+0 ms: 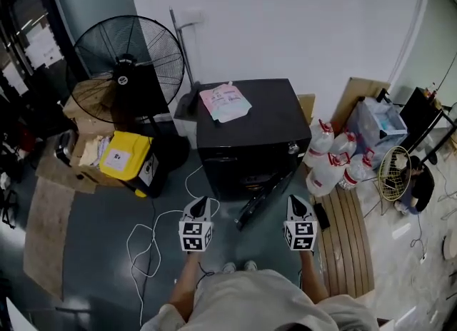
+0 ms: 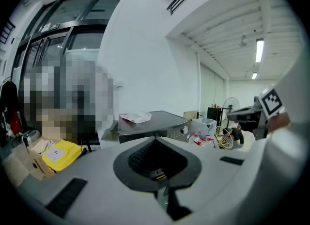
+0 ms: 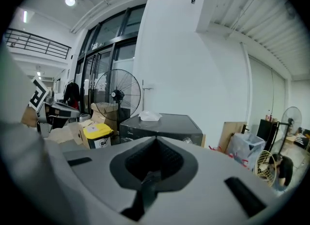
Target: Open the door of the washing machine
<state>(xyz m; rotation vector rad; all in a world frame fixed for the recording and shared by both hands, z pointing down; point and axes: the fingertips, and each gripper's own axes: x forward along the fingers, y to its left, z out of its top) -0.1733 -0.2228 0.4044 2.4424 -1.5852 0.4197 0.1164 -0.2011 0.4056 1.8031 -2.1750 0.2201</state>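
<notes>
The black washing machine (image 1: 246, 126) stands against the white wall with a pink and white paper (image 1: 225, 101) on its top. Its dark front door (image 1: 263, 201) hangs swung out from the front towards me. My left gripper (image 1: 201, 202) and right gripper (image 1: 297, 202) are held side by side in the air in front of the machine, apart from it, one on each side of the door. Both are shut with nothing between the jaws. The left gripper view shows the machine (image 2: 150, 124) beyond the shut left gripper (image 2: 156, 140). The right gripper view shows the machine (image 3: 162, 124) past the right gripper (image 3: 156, 139).
A large standing fan (image 1: 128, 55) and a yellow box (image 1: 125, 155) on cardboard stand left of the machine. Several water bottles (image 1: 332, 155), a wooden pallet (image 1: 350, 237) and a small floor fan (image 1: 393, 172) lie to the right. A white cable (image 1: 146, 240) loops on the floor.
</notes>
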